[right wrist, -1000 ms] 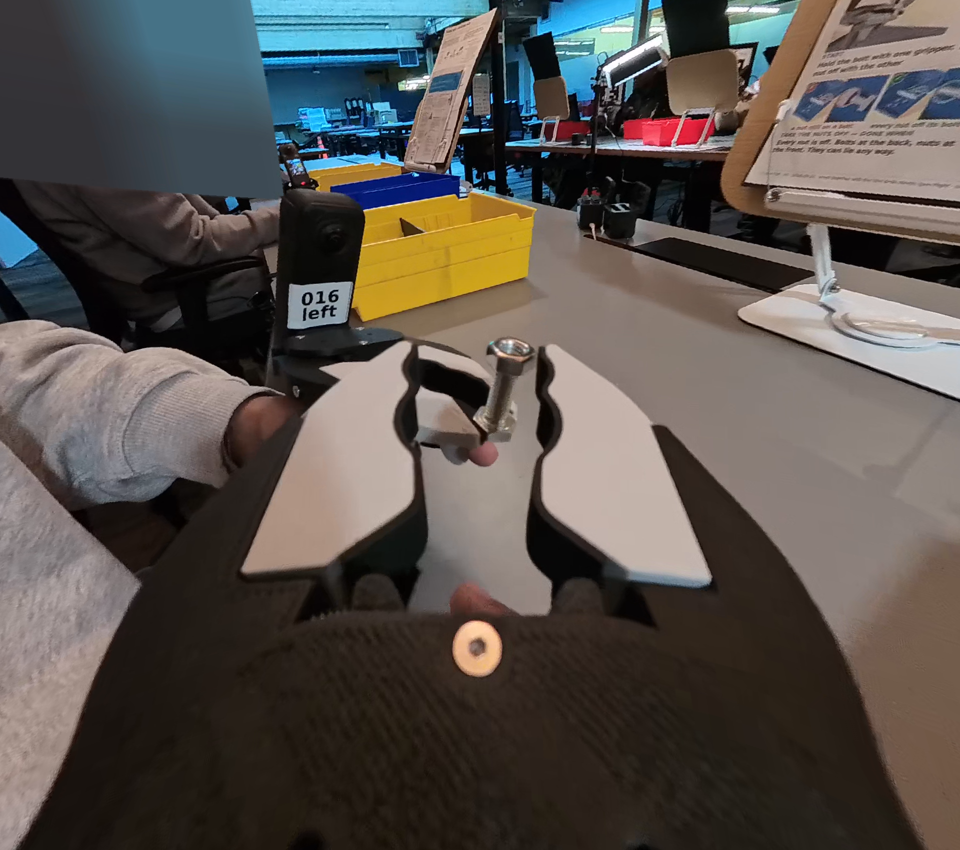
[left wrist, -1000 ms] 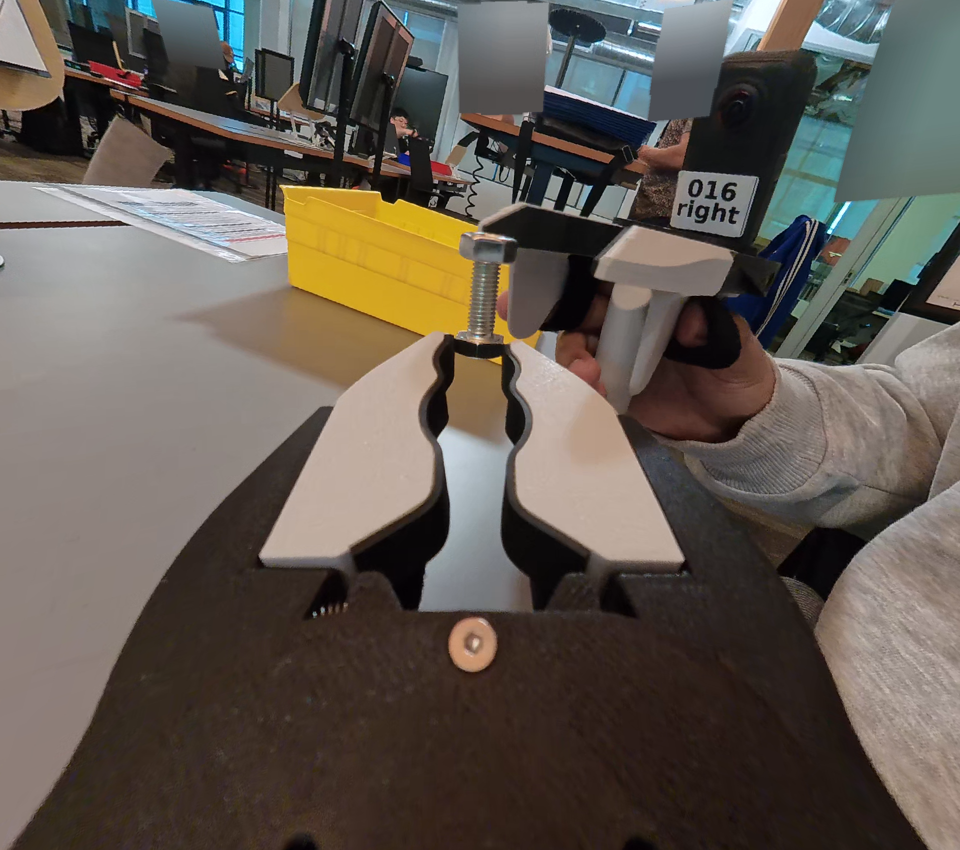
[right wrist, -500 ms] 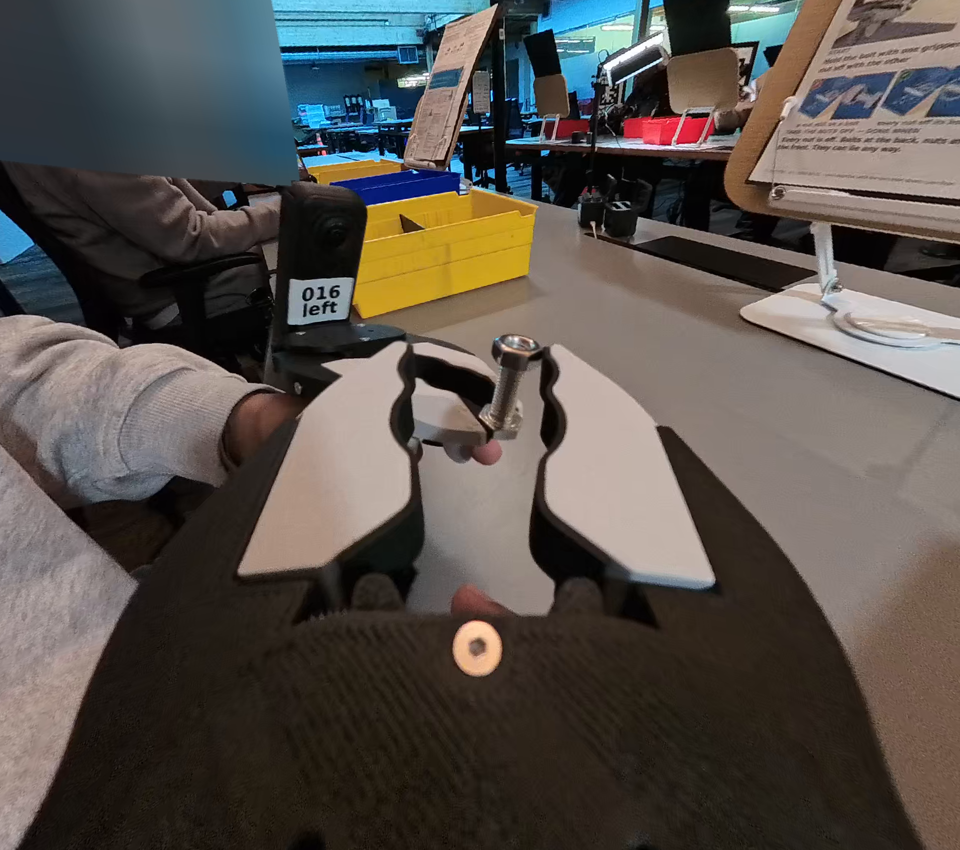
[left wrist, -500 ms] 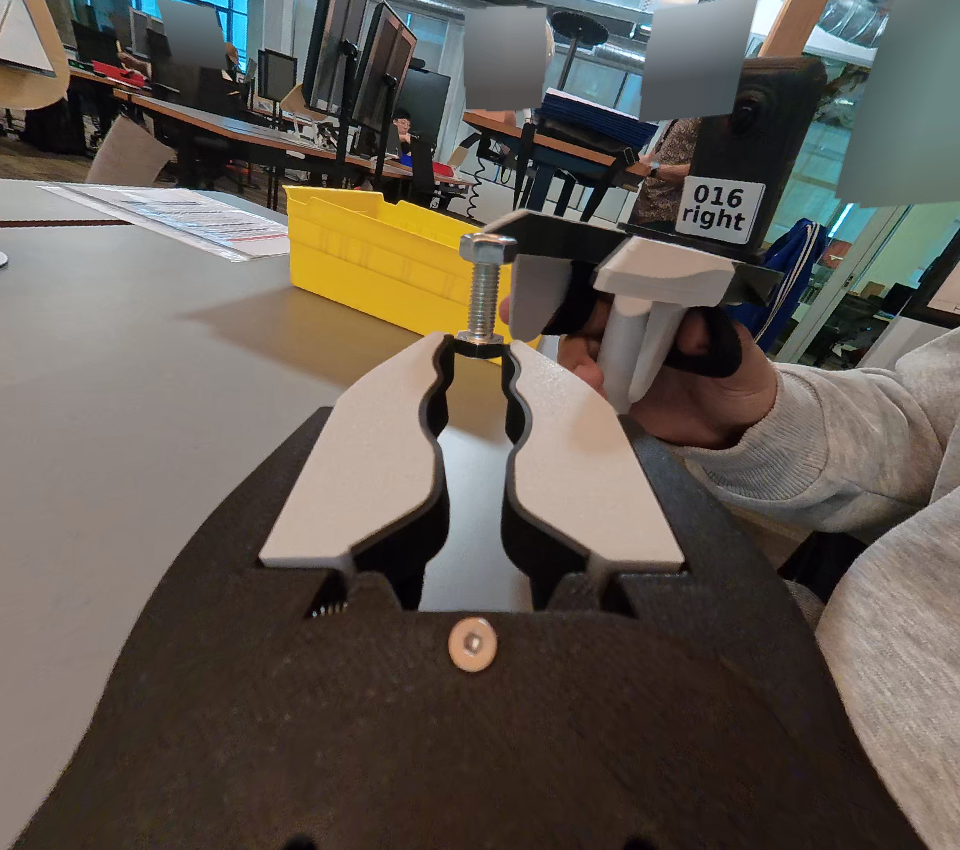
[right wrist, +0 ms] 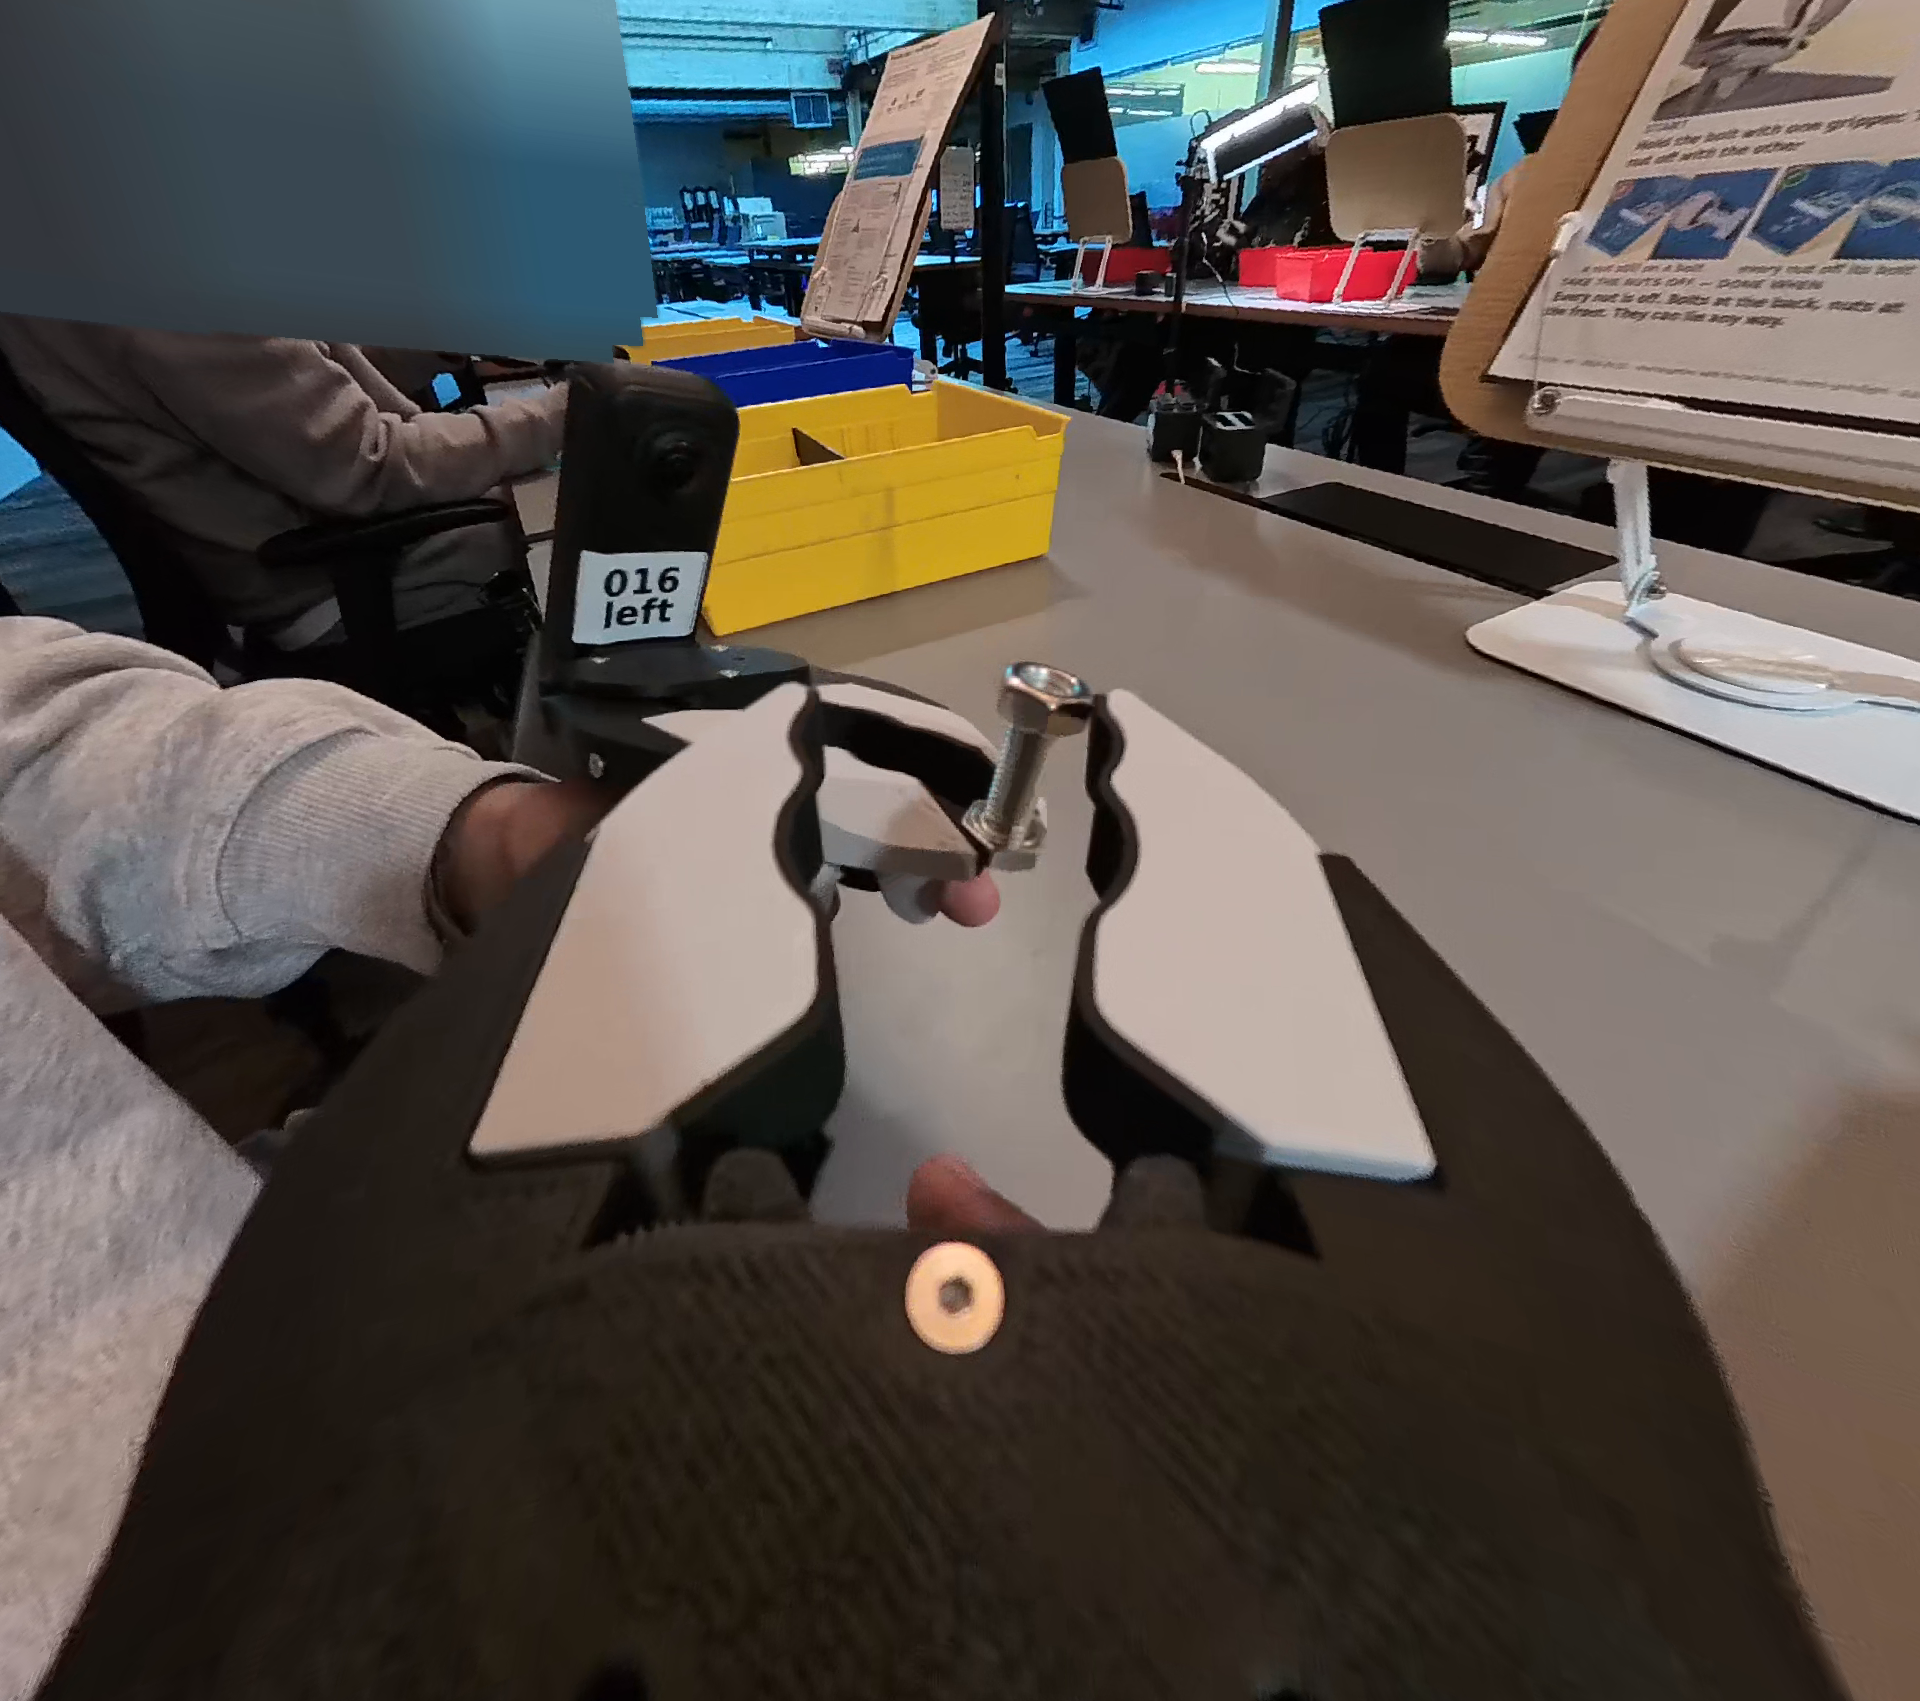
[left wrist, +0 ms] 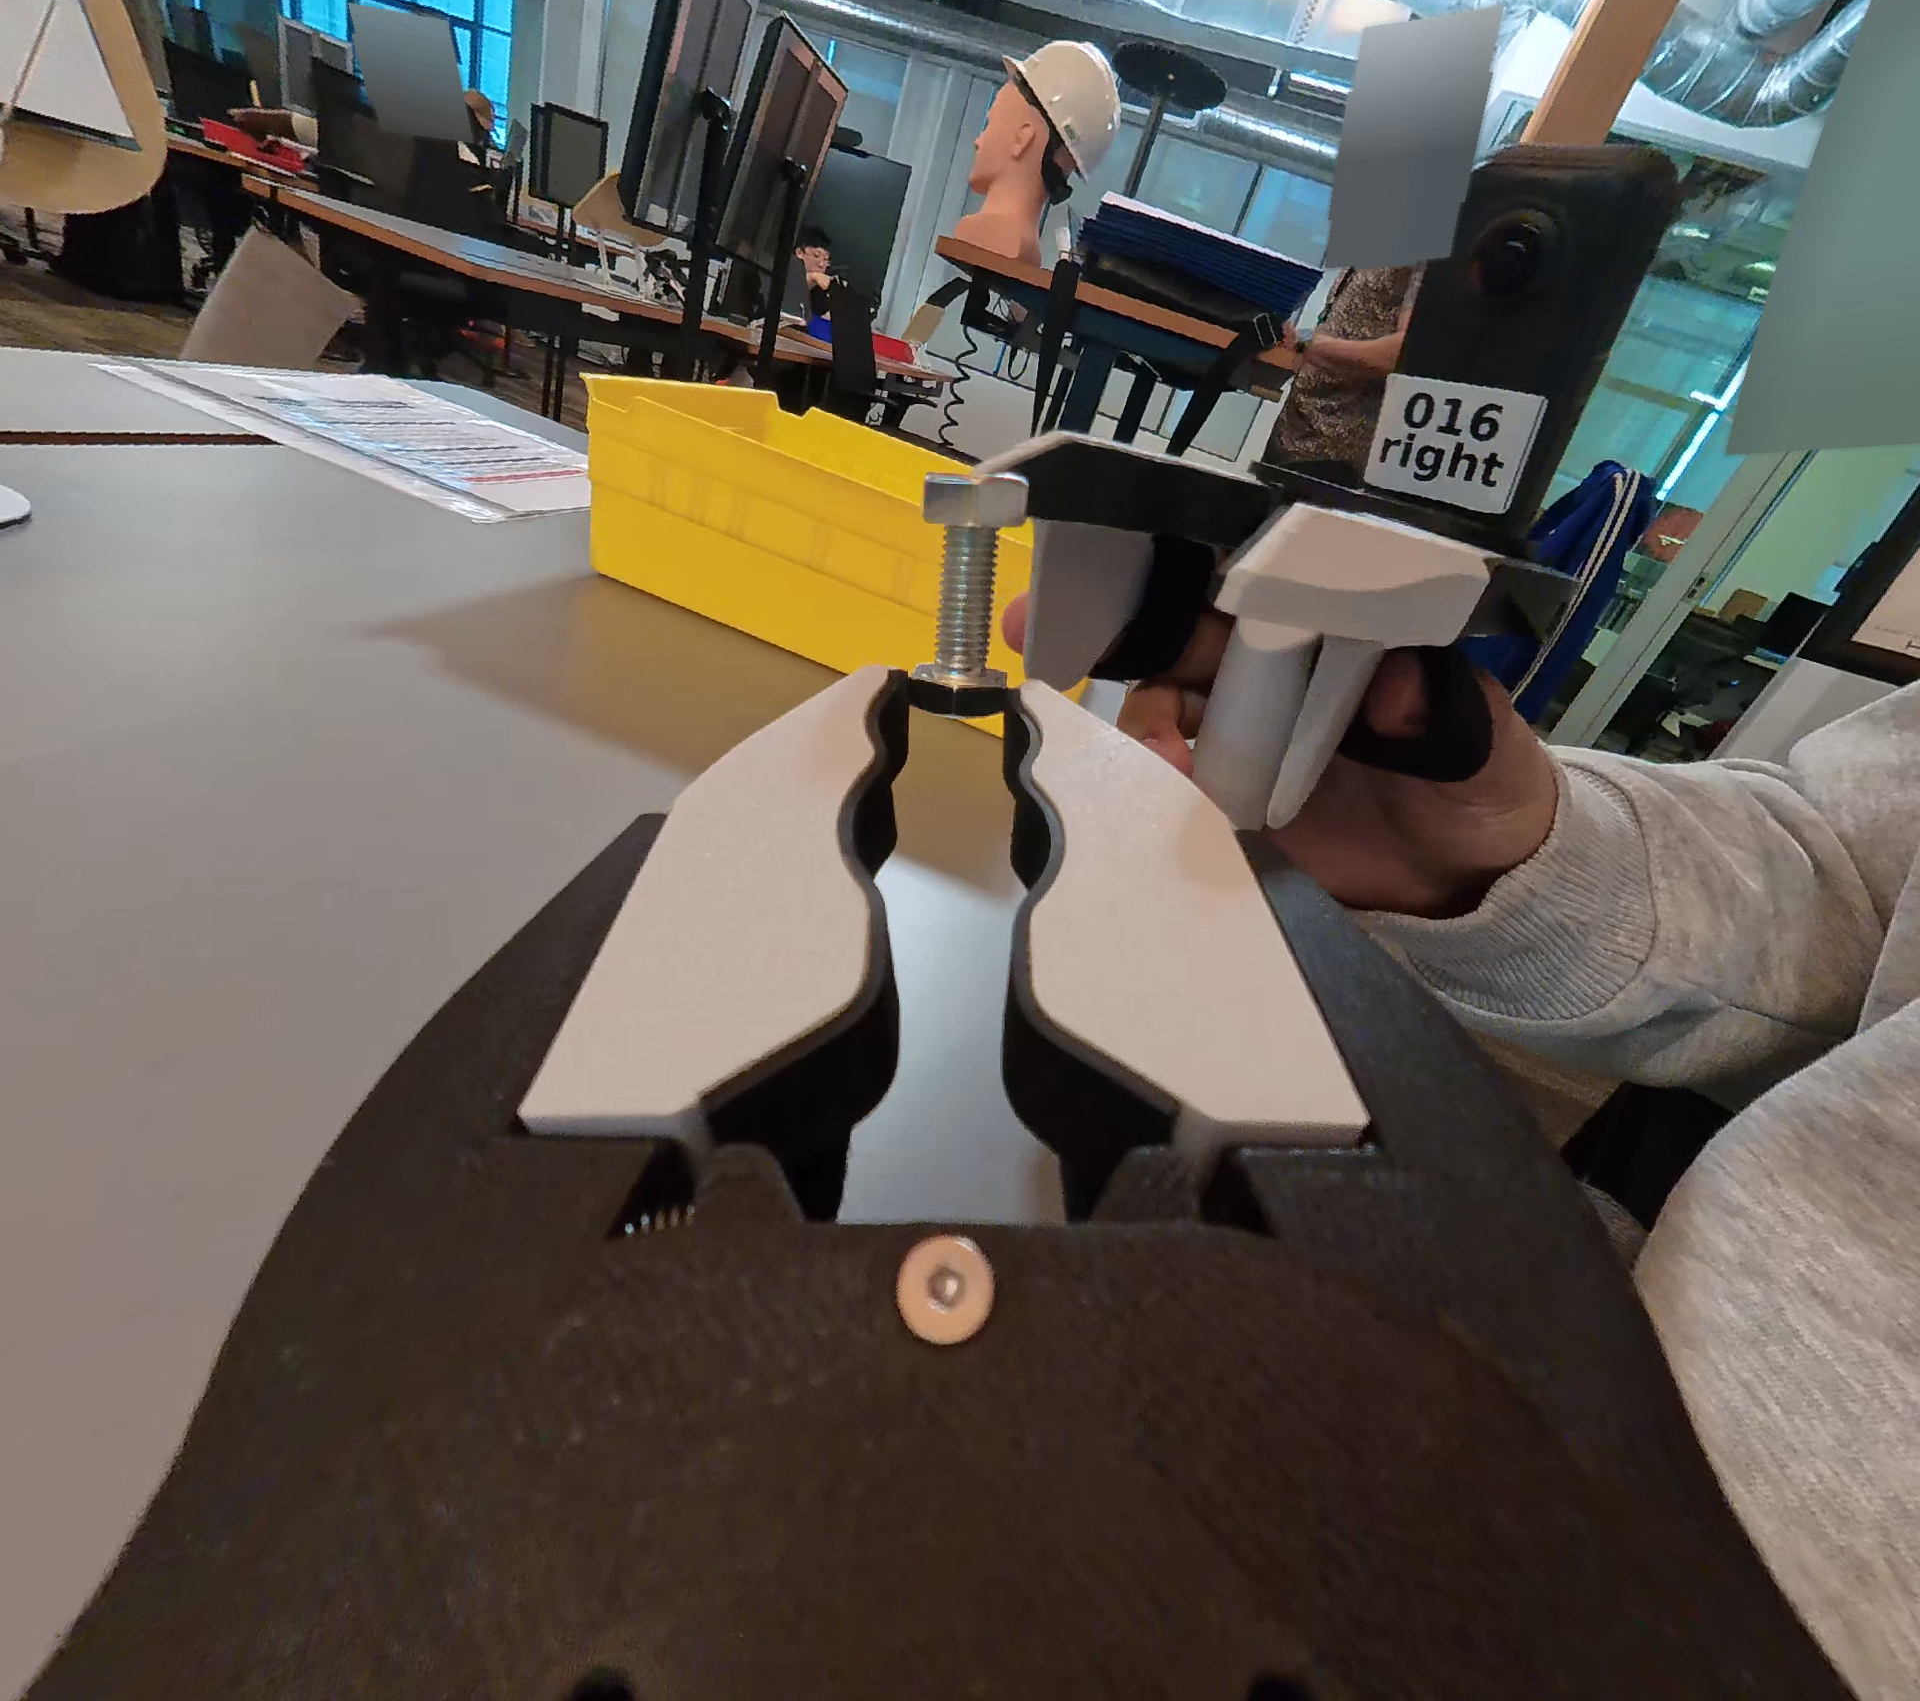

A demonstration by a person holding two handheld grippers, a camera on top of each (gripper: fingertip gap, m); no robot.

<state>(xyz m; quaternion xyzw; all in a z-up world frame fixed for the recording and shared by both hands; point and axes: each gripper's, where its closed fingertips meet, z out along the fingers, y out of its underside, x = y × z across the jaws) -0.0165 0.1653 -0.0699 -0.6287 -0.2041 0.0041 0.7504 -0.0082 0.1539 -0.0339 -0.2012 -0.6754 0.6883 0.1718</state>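
since the earlier frame: right gripper (right wrist: 951, 752) drawn in on the bolt head; left gripper (left wrist: 954, 701) unmoved.
grey table (left wrist: 260, 716): beneath both tools.
yellow bin (left wrist: 769, 508): beyond the bolt, well apart.
left gripper: clenched on the nut (left wrist: 956, 683) at its fingertips.
right gripper: tips flank the bolt head, one touching; whether it grips, cannot tell.
bolt (left wrist: 968, 586): upright, long axis vertical, head level with the right gripper's tips, nut below.

A shiny threaded metal bolt (left wrist: 968, 581), glossy yellow plastic bin (left wrist: 769, 508), smooth matt grey table (left wrist: 260, 716), and soft knitted grey cloth sleeve (left wrist: 1683, 913).
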